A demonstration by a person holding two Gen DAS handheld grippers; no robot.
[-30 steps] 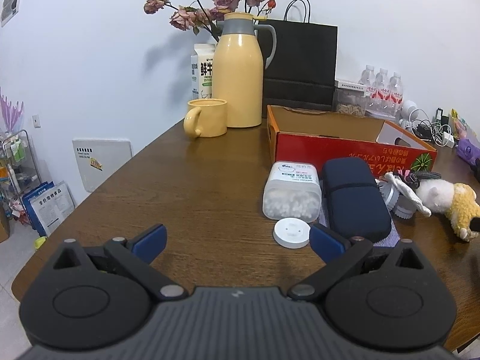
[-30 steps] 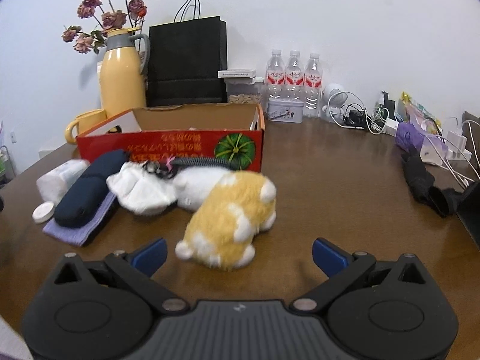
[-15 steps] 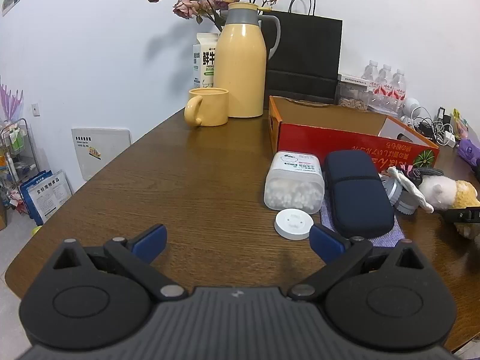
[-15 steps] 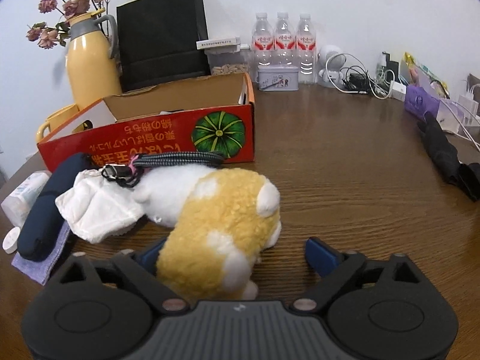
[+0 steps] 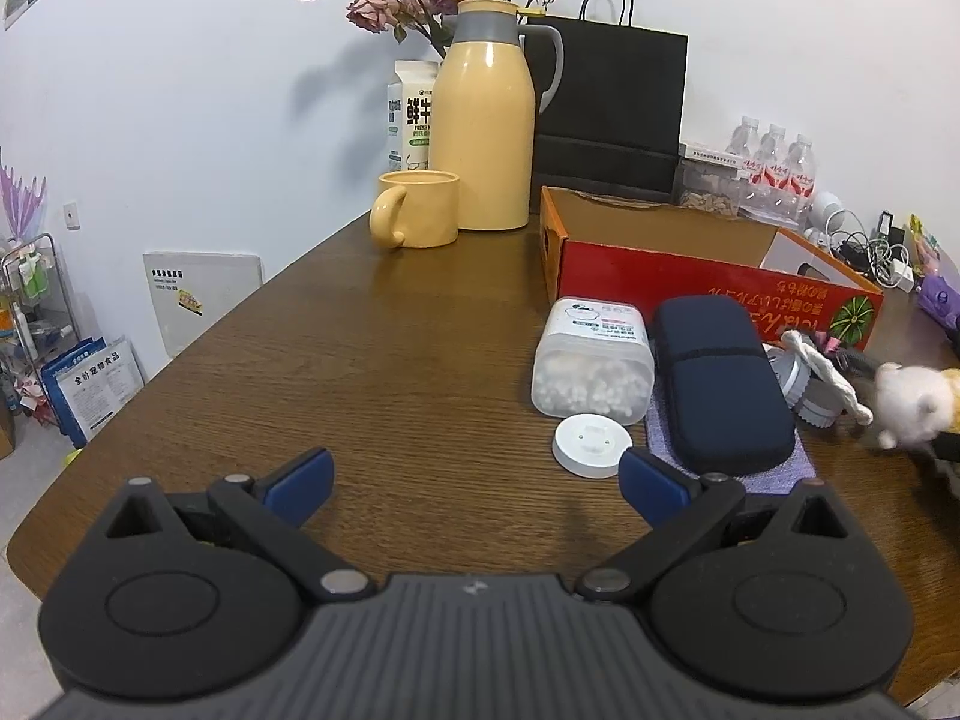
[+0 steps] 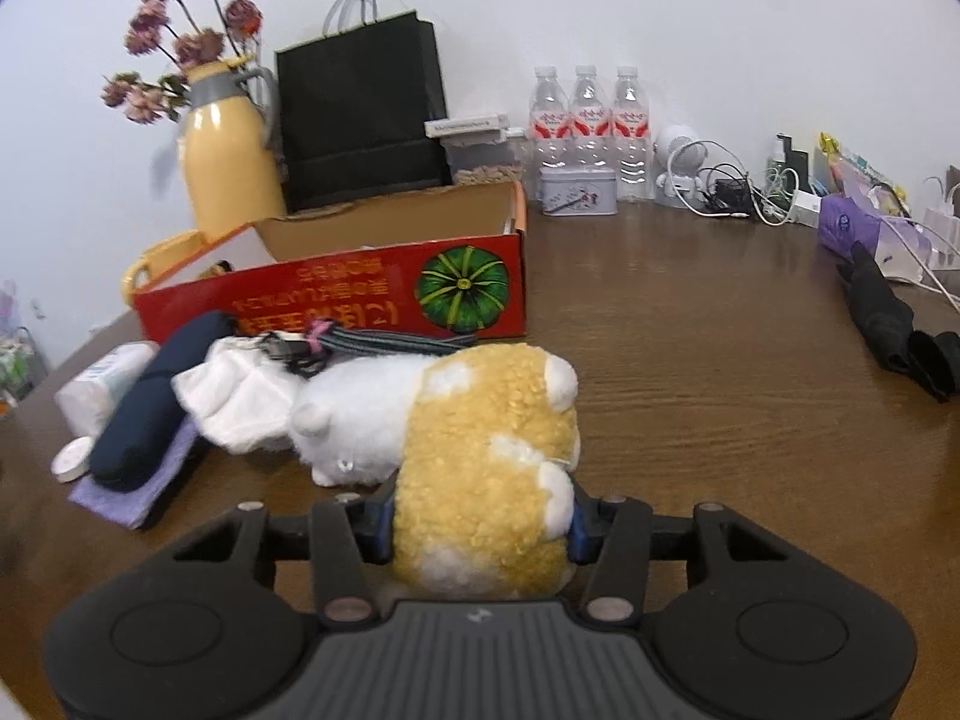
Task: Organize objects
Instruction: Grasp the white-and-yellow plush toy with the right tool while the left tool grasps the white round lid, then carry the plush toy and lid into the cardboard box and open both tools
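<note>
A yellow and white plush toy point(image 6: 486, 456) lies on the brown table in front of the red cardboard box point(image 6: 336, 294). My right gripper point(image 6: 480, 528) is closing its jaws on the toy's rear, and both blue pads touch its sides. Left of the toy lie a white cloth point(image 6: 240, 396), a striped strap point(image 6: 384, 342) and a navy case point(image 6: 150, 396) on a purple cloth point(image 6: 132, 480). My left gripper point(image 5: 474, 480) hovers open over bare table, apart from the white round lid point(image 5: 591, 444), the clear swab tub point(image 5: 591, 366) and the navy case point(image 5: 720, 384).
A yellow jug point(image 5: 480, 126), a yellow mug point(image 5: 420, 210) and a black paper bag point(image 5: 606, 120) stand at the back. Water bottles point(image 6: 588, 120), a small tin point(image 6: 579, 192) and tangled cables point(image 6: 738, 192) line the far right. A black folded item point(image 6: 888, 324) lies at the right edge.
My right gripper moved forward around the plush toy and its jaws closed in from wide open onto the toy's sides. The left gripper stayed open and in place.
</note>
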